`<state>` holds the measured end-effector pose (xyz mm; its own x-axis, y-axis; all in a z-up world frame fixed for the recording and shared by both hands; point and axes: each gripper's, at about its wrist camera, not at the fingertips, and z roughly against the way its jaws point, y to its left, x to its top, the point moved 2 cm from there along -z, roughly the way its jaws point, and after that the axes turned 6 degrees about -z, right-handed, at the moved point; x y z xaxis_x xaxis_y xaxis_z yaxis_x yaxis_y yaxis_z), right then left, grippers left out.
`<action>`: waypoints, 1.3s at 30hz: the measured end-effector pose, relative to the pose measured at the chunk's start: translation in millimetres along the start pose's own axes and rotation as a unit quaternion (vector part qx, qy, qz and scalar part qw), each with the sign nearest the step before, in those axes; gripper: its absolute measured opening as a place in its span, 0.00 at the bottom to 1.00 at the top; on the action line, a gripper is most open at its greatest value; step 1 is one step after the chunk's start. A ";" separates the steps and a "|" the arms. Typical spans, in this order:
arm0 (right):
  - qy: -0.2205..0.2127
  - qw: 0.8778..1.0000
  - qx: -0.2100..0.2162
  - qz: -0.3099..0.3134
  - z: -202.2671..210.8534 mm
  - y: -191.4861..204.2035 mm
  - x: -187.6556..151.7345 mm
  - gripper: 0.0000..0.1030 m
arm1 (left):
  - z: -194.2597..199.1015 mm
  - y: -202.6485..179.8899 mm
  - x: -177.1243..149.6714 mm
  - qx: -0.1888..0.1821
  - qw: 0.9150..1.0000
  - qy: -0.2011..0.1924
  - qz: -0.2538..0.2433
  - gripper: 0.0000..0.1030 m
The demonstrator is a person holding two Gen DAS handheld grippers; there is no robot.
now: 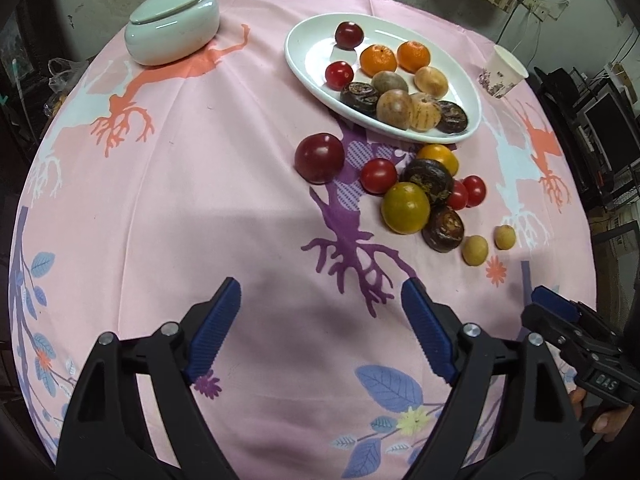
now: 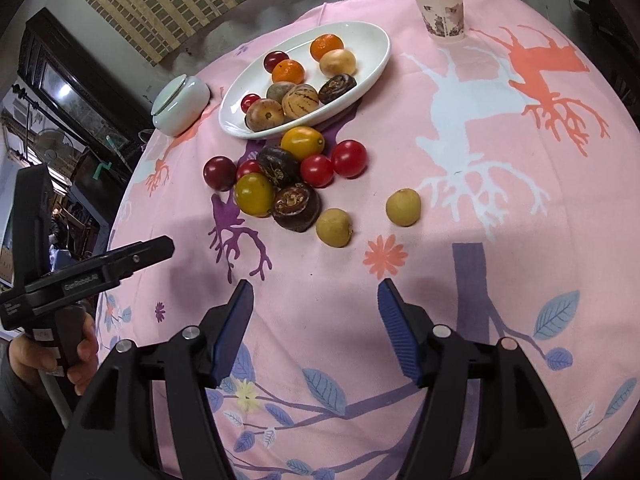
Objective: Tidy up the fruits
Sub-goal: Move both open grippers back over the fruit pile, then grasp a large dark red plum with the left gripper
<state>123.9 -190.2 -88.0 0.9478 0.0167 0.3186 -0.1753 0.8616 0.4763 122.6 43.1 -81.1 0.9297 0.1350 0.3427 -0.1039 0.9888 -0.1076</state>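
A white oval plate (image 1: 308, 32) (image 2: 376, 36) holds several fruits: oranges, red plums, brown and dark ones. In front of it a loose pile lies on the pink cloth: a dark red plum (image 1: 319, 157) (image 2: 219, 173), red tomatoes (image 1: 378, 176) (image 2: 349, 158), a yellow-green fruit (image 1: 405, 208) (image 2: 254, 194), dark brown fruits (image 1: 443, 229) (image 2: 297, 206) and two small tan fruits (image 1: 475, 250) (image 2: 334, 227). My left gripper (image 1: 320, 288) stands open over bare cloth, short of the pile. My right gripper (image 2: 316, 292) is open too, empty, just before the tan fruits.
A pale green lidded jar (image 1: 173, 24) (image 2: 181, 100) sits at the far left of the table. A patterned paper cup (image 1: 502, 72) (image 2: 440, 9) stands at the far right. The round table's edge drops off on all sides. A hand (image 2: 80, 356) holds the left gripper's handle.
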 end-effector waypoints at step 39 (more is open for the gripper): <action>0.005 0.996 -0.055 0.071 -51.7 15.1 26.9 0.63 | -45.2 9.2 46.1 -0.004 0.999 -0.019 -0.045 0.16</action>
<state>160.5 -150.6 -114.7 0.9182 0.1465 0.3680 -0.2775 0.9009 0.3337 180.5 55.6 -108.5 0.9211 0.0490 0.3863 -0.0181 0.9964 -0.0833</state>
